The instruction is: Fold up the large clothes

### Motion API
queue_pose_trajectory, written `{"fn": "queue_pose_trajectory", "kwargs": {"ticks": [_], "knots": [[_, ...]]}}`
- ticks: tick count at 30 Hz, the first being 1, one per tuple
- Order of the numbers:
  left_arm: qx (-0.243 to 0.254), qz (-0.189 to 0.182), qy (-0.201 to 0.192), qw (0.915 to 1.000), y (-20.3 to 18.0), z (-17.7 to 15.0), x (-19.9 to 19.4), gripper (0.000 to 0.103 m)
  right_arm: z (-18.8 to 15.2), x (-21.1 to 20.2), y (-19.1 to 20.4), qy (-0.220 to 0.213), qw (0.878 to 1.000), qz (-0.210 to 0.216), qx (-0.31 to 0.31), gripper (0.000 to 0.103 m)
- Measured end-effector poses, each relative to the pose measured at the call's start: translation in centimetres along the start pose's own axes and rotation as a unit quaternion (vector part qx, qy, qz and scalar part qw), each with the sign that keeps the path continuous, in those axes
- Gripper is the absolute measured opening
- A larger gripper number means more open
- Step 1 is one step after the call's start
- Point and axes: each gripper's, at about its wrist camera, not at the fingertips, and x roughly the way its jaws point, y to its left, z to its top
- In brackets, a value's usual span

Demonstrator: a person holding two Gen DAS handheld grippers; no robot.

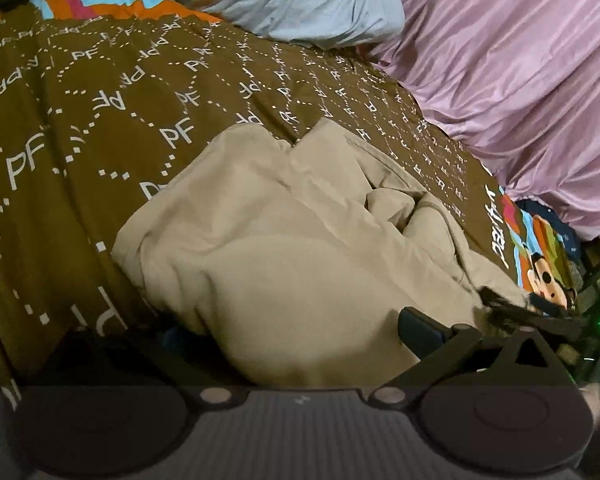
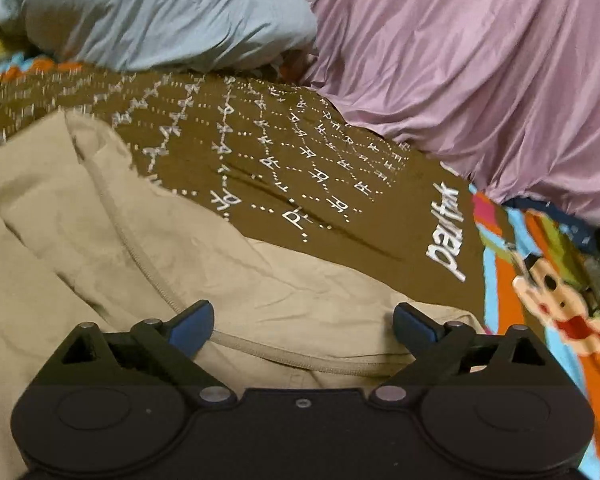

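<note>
Only the right wrist view shows the right gripper spread wide, released, above the tan garment's corded seam. In the left wrist view that soft garment lies bunched on the brown printed bed cover, burying the left gripper; I cannot tell its grip

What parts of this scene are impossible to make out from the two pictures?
- Left wrist view: the left gripper's left finger is hidden under the tan garment; whether it grips, I cannot tell.
- Left wrist view: the right gripper is a dark blur at the garment's edge.
- Right wrist view: the garment runs off the left edge, so its type stays unknown.
- Right wrist view: the cartoon print is smeared by motion.
</note>
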Motion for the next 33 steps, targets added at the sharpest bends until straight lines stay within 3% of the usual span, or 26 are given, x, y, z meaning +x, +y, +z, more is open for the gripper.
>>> {"fn": "queue_pose_trajectory", "kwargs": {"ticks": [5,9,12,15,18,23,25,26,28,30,33], "knots": [[-0.003,0.006,-0.002,1.0000,0.0,0.0,0.2,0.103,-0.8,-7.3,-0.6,-0.031,0.999,0.006,-0.014,0.099],[-0.004,0.008,-0.007,0.9999,0.0,-0.1,0.2,0.103,-4.0,-12.8,0.8,-0.057,0.998,-0.001,-0.036,0.102],[0.004,0.011,-0.009,0.9999,-0.1,-0.2,0.3,0.103,-6.8,-13.4,2.6,-0.048,0.997,-0.017,-0.055,0.102],[0.005,0.016,-0.013,0.9998,-0.3,-0.3,0.2,0.103,-8.4,-12.9,2.5,-0.040,0.999,-0.015,0.008,0.102],[-0.010,0.032,-0.030,0.9990,-0.3,-0.3,0.1,0.098,-8.5,-12.4,2.4,-0.031,0.999,-0.009,0.011,0.102],[-0.028,0.044,-0.046,0.9975,-0.6,0.0,-0.4,0.074,-8.7,-12.1,2.3,-0.032,0.999,-0.001,0.021,0.102],[-0.041,0.065,-0.054,0.9956,-0.7,0.3,-0.8,0.045,-8.7,-12.1,2.2,-0.032,0.999,0.001,0.025,0.102],[-0.050,0.073,-0.049,0.9949,-0.7,0.7,-0.8,0.041,-8.8,-12.1,2.1,-0.032,0.999,0.003,0.028,0.102],[-0.057,0.079,-0.046,0.9942,-0.9,1.3,-1.2,0.020,-8.8,-12.1,2.0,-0.030,0.999,0.007,0.036,0.102],[-0.041,0.079,-0.058,0.9944,-1.9,1.6,-1.7,0.010,-8.8,-12.2,1.8,-0.031,0.999,0.010,0.043,0.102],[0.019,0.078,-0.092,0.9926,-4.8,1.7,-3.2,0.005,-8.9,-12.2,1.6,-0.029,0.998,0.015,0.053,0.102]]}}
